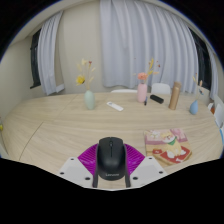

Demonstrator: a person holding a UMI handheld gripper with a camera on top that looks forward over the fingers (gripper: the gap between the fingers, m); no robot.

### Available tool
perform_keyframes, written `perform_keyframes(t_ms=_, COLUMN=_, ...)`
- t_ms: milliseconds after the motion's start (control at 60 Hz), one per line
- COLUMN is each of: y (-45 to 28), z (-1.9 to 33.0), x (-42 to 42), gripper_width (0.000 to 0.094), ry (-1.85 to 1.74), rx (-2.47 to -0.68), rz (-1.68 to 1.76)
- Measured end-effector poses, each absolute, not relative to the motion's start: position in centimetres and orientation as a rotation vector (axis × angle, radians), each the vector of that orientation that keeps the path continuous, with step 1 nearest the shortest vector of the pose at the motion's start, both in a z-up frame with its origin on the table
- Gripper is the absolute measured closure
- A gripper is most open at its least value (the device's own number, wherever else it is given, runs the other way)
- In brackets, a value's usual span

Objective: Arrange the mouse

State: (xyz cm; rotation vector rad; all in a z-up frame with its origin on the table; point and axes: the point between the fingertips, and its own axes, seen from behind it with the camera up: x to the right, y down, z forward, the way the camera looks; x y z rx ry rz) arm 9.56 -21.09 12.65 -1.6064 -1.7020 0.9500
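A black computer mouse (110, 155) with a scroll wheel and small white lettering sits between my gripper's (110, 172) two fingers. The magenta pads (90, 158) show on both sides of it and press against its flanks. The mouse is held above the light wooden table (60, 125), near its front edge. Its underside is hidden.
Just right of the fingers lies a colourful flat item with a pink box (170, 146). Farther back stand a pale blue vase with yellow flowers (89, 98), a white remote-like thing (114, 105), a pink-flowered vase (143, 92), a tan bottle (175, 96) and a blue item (194, 106). Curtains hang behind.
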Motion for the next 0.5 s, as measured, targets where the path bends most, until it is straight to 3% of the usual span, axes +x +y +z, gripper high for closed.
perform_keyframes(t_ms=100, y=-13.5, z=15.7, x=3.9, gripper_width=0.0574, ry=-1.613, rx=-1.564, rz=0.924)
perform_keyframes(t_ms=183, y=-6.3, z=15.0, x=0.1, gripper_width=0.0574, ry=-1.575, rx=-1.574, rz=0.848)
perform_keyframes(t_ms=333, y=2.8, z=8.3, x=-2.5, gripper_width=0.0574, ry=-1.600, rx=-1.648, rz=0.739)
perform_keyframes(t_ms=500, y=6.1, z=0.6, x=-1.3, gripper_width=0.0575, ry=-1.658, rx=-1.750, rz=0.681)
